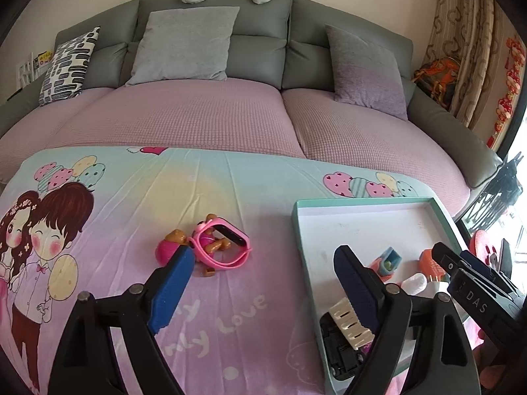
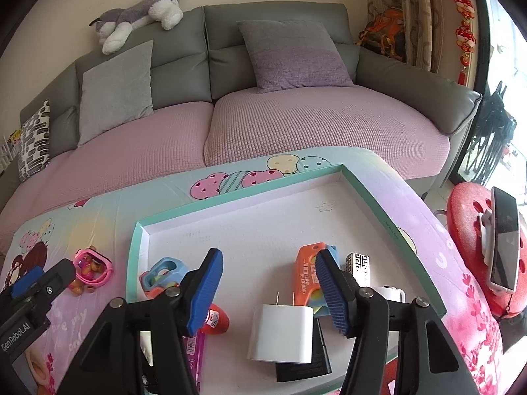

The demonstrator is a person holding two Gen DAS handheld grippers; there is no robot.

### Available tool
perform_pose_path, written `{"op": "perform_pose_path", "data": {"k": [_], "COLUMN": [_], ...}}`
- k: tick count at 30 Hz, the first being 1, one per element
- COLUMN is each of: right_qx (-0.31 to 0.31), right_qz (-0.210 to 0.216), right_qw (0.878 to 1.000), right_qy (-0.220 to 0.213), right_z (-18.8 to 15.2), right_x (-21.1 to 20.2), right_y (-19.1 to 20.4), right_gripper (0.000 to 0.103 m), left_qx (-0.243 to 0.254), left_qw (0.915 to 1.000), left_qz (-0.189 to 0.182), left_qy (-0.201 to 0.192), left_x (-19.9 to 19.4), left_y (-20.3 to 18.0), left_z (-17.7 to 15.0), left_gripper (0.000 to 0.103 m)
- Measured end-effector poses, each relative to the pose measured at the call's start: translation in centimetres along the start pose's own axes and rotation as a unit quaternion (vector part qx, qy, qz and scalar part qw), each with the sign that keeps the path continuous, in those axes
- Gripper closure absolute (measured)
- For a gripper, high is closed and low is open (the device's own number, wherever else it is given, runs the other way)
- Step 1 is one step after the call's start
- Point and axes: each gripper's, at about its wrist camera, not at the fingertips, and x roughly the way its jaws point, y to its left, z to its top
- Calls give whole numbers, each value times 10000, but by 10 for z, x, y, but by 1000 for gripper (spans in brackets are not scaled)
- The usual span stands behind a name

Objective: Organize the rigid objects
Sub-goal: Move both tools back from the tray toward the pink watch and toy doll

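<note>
Sitting on the cartoon-print cloth (image 1: 210,316) is a shallow teal-rimmed tray (image 2: 230,199) with a white floor, and it holds a white plug adapter (image 2: 281,332) lying over a flat black item (image 2: 316,358), an orange carrot-knife toy (image 2: 306,273), a small patterned black-and-white block (image 2: 359,265), a blue-and-orange toy (image 2: 163,271), a red-capped piece (image 2: 219,319) and a white comb-like piece (image 1: 350,321). Outside the tray, on the cloth to its left, lie a pink watch (image 1: 224,247) and a pink ball toy with a brown figure (image 1: 169,247), touching each other. The left gripper (image 1: 263,276) has its jaws wide apart and empty, one blue pad just beside the pink ball toy, the other over the tray's near corner. The right gripper (image 2: 266,286) hangs over the tray, jaws apart and gripping nothing, with the adapter below the gap
</note>
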Motion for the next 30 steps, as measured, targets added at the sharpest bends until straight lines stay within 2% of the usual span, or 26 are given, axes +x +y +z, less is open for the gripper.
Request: {"op": "perform_pose_path", "data": {"k": [2,4,8,10,11,14,23,30], "right_qx": [-62,-121,-215,-250,-275,-346,-499,-492], "right_qz": [91,172,199,239,252,213,263,963], "right_qw": [9999,9998,9996,9994,9993,9992,9984,9941], "right_qy": [-2,5,33,47,46,40,-43,-76], "right_z": [0,-1,-2,-2,-2,-3,-4,-9], "right_x": [0,0,1,2,2,3,-4,-6], "right_y": [7,15,26,30,32,37,56,87], "right_gripper": [33,23,13,2,0,0,0,0], "left_qx": [-111,-242,-476,-549,-578,-663,-1069,-1360], "left_qw": [9998,9993,9979,9971,9967,9954,9877,9828], "left_qz": [188,285,434,531,572,691,1124,1230], "left_qy": [31,82,89,43,23,-36,-183,-235], "left_x": [2,4,5,4,4,2,-3,-11], "left_y": [9,18,34,40,43,51,82,104], "left_z": [-1,-2,-3,-3,-4,-4,-7,-8], "left_gripper": [9,9,9,9,8,5,4,4]}}
